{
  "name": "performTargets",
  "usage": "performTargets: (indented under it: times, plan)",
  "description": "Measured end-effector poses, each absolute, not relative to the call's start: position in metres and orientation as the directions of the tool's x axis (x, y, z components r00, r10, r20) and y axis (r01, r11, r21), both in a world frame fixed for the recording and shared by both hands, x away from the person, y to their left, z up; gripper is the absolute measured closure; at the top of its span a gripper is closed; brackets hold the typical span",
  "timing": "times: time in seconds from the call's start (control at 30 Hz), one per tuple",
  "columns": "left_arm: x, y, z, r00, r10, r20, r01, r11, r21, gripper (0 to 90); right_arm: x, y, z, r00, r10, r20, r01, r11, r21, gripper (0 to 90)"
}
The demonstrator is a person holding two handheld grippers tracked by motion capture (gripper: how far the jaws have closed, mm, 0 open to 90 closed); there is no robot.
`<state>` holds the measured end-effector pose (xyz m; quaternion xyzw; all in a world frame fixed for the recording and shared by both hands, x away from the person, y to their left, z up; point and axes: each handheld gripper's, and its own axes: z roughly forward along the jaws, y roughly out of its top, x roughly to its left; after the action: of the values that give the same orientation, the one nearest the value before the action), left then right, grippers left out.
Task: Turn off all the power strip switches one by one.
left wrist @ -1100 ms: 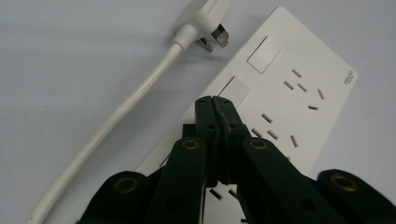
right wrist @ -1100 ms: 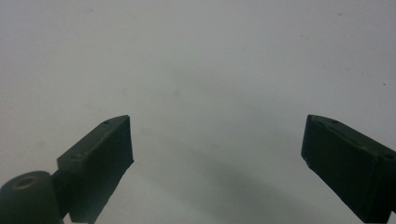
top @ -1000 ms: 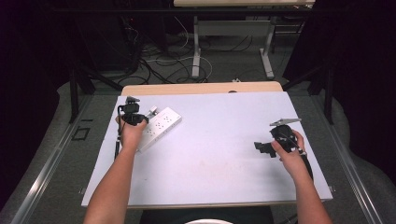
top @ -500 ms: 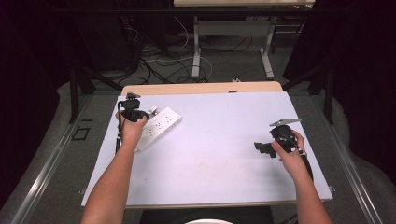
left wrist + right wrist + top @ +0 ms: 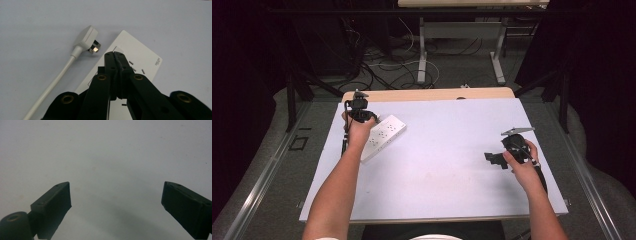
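White rectangular plastic power strip flat on the pale tabletop, far left part. White angled plug on its white cord just beside it. Left tongs pressed together above the strip, perhaps touching. Right tongs spread wide, holding nothing, over bare surface.

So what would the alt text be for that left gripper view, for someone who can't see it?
The left gripper, its two black jaws pressed together, points at a white power strip lying on a pale table. A white plug on its cable lies just left of the strip, its metal prongs facing the strip.
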<state>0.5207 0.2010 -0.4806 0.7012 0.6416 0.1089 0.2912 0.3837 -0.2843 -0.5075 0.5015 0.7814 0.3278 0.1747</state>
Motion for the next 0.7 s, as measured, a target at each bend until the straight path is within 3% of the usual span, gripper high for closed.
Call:
performTargets:
  times: [0.7]
  plan:
    - [0.537, 0.2, -0.508, 0.12, 0.965, -0.234, 0.873, 0.01, 0.488, 90.0, 0.384, -0.285, -0.508, -0.43, 0.901, 0.053, 0.672, 0.281, 0.685, 8.2]
